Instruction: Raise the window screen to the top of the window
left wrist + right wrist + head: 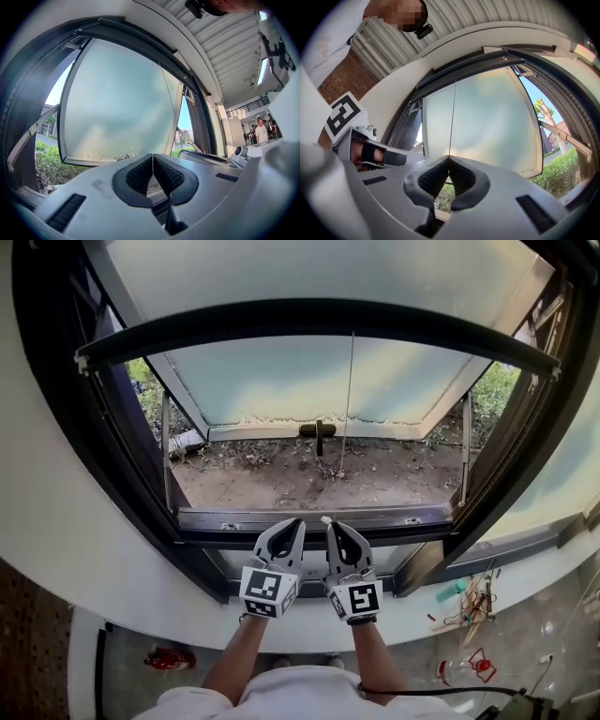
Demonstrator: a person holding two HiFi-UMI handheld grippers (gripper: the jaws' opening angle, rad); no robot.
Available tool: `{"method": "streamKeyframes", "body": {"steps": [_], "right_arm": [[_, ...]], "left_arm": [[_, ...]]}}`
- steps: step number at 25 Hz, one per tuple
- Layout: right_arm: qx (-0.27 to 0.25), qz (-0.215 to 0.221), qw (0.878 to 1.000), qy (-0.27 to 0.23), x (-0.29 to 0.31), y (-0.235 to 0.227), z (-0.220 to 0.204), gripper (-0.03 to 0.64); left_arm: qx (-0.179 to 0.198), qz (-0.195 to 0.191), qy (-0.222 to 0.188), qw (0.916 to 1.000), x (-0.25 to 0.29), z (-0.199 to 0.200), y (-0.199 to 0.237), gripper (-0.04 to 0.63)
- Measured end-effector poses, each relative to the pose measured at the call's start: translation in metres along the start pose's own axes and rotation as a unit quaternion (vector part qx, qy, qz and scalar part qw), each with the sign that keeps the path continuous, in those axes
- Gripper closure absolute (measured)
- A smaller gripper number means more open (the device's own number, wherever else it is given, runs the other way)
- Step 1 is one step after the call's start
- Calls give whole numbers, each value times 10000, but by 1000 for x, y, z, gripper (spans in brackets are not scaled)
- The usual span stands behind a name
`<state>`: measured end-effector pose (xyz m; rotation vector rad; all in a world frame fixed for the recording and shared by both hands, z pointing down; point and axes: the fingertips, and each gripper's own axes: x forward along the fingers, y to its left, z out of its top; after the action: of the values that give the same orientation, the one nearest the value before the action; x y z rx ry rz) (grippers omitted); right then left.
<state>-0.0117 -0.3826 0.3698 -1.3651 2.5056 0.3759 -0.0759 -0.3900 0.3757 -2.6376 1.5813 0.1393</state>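
The right claw is closed on the lower end of a thin pull cord. The cord runs straight up from its pinched tips to the dark bar of the window screen. That bar arcs across the upper part of the window opening, from one side of the dark window frame to the other, high above both claws. Whether any mesh hangs from it cannot be made out.

The left claw sits just beside the right one at the middle of the frame's bottom edge. Its ribbed pads meet at the tips and there is nothing between them. Each claw carries a cube with black-and-white square markers facing the person, whose bare forearms reach up from below.

Beyond the frame, a sash with frosted glass swings outward, with a dark handle on its lower edge. Under it lies bare earth strewn with dry twigs, and green bushes stand at the far corners.

Inside, a white sill curves below the frame. A brick wall shows at the left and a red object lies on the floor. The left gripper view shows a ribbed ceiling and a distant person in a white shirt.
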Motion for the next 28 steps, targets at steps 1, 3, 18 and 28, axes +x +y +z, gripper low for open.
{"method": "streamKeyframes", "body": {"steps": [1,3,18,28], "right_arm": [[-20,9,10000,-10,0,0,3,614],[-45,16,10000,0,1,0,6,614],[5,91,9968,-793,9,-3,82,613],[-85,264,9904,-1356,26,-6,146,612]], "left_arm": [[2,-8,-15,10000,0,2,-1,589],[16,-16,-39,10000,1,4,-1,589],[21,-8,-261,9997,-2,24,2,589],[-12,-22,-390,9992,-9,35,1,589]]}}
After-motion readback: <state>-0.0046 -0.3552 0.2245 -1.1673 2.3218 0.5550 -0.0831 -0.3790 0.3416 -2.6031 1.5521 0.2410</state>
